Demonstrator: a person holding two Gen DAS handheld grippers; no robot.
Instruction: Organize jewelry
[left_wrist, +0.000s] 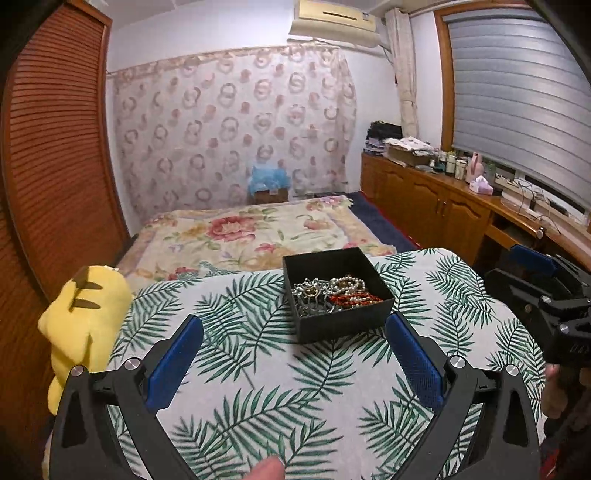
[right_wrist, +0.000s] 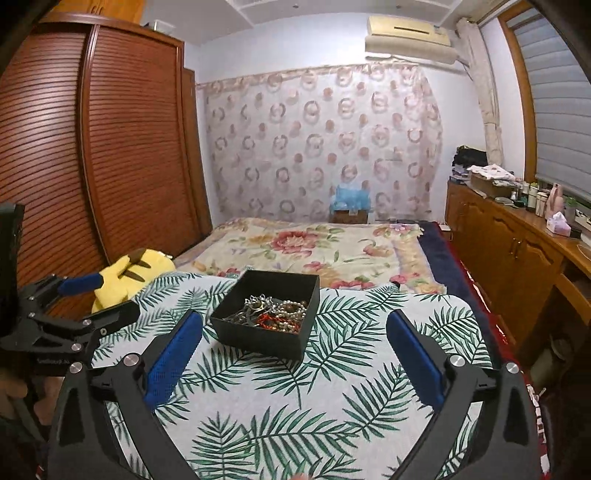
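The jewelry (left_wrist: 334, 293) lies heaped together in the open black box (left_wrist: 343, 321), which sits on the leaf-patterned counter (left_wrist: 229, 373) toward its far edge, near the bed (left_wrist: 236, 236): silver chains, a pearl string and a red beaded strand, all tangled in one pile. No loose piece shows on the counter around the box, so the gathering looks done; whether sorting inside the box or a lid is still to come cannot be told, as no lid or second container is in sight. The left tool (left_wrist: 295, 363) is spread wide with nothing between its blue pads, held back from the box and apart from it; the right tool (right_wrist: 295, 363) is equally wide and empty. The left wrist view shows the box's right wall, the right tool at the frame's right edge, and a fingertip (left_wrist: 267, 469) at the bottom. The right wrist view shows the box from the other side, the left tool at its left edge, more of the wooden wardrobe (right_wrist: 110, 147), and the yellow plush toy (right_wrist: 127, 277) beside the counter.
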